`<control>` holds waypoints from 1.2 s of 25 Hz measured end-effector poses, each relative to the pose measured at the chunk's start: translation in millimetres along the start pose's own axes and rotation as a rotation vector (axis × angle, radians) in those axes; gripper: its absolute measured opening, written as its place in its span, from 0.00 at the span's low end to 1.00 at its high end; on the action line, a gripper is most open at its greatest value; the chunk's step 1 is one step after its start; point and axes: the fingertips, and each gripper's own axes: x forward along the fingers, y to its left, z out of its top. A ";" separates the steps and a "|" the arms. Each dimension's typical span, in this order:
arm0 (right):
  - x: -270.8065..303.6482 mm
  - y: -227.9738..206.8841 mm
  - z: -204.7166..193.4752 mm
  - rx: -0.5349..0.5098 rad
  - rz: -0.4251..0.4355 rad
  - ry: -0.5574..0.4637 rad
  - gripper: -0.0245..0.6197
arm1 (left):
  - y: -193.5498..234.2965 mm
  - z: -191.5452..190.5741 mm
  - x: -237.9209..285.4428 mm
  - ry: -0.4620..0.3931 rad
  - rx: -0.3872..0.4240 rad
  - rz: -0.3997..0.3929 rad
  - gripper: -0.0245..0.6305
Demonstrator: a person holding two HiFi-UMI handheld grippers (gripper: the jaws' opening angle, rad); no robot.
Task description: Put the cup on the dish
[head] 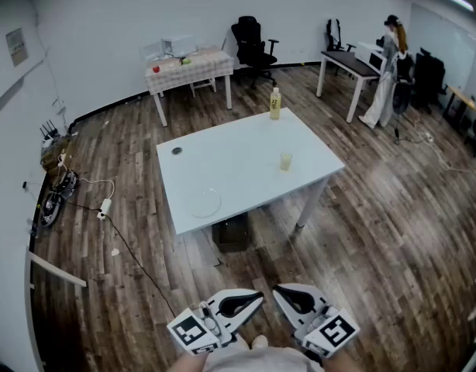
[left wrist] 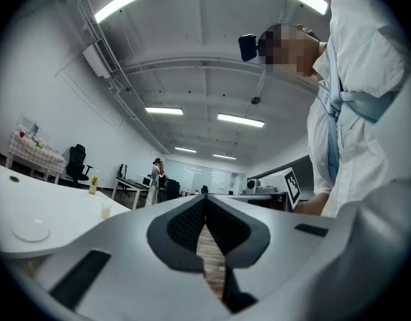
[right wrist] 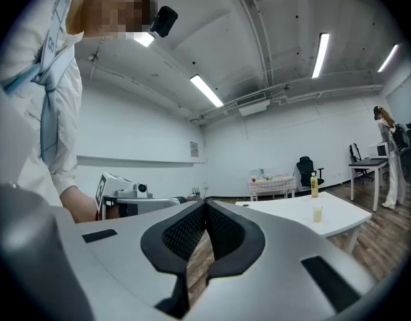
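A small cup [head: 285,160] of pale yellow liquid stands on the white table [head: 246,149], towards its right side. Near the table's front-left edge lies a clear round dish [head: 205,202], well apart from the cup. Both grippers are held low and close to the person's body, far from the table. The left gripper [head: 258,295] and the right gripper [head: 277,291] point at each other, tips almost meeting. Each is shut with nothing held. The left gripper view has its shut tips [left wrist: 205,199], the cup [left wrist: 106,210] and the dish [left wrist: 31,232]. The right gripper view has its shut tips [right wrist: 205,206] and the cup [right wrist: 317,213].
A yellow bottle [head: 275,104] stands at the table's far edge and a small dark disc [head: 177,150] lies at its left. A dark box [head: 232,233] sits on the floor under the table. A second table [head: 188,70], office chairs and a standing person [head: 387,68] are further back.
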 end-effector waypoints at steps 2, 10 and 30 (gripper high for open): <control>1.2 1.0 0.6 -0.003 0.001 0.000 0.09 | 1.1 -4.6 -3.2 0.024 -0.003 0.000 0.04; 3.1 1.8 -0.3 0.000 0.006 0.002 0.09 | 2.5 -9.0 -6.6 0.047 -0.005 0.001 0.04; 20.0 12.3 -3.8 0.006 0.084 0.005 0.09 | 13.4 -1.1 -3.9 0.021 -0.003 0.001 0.04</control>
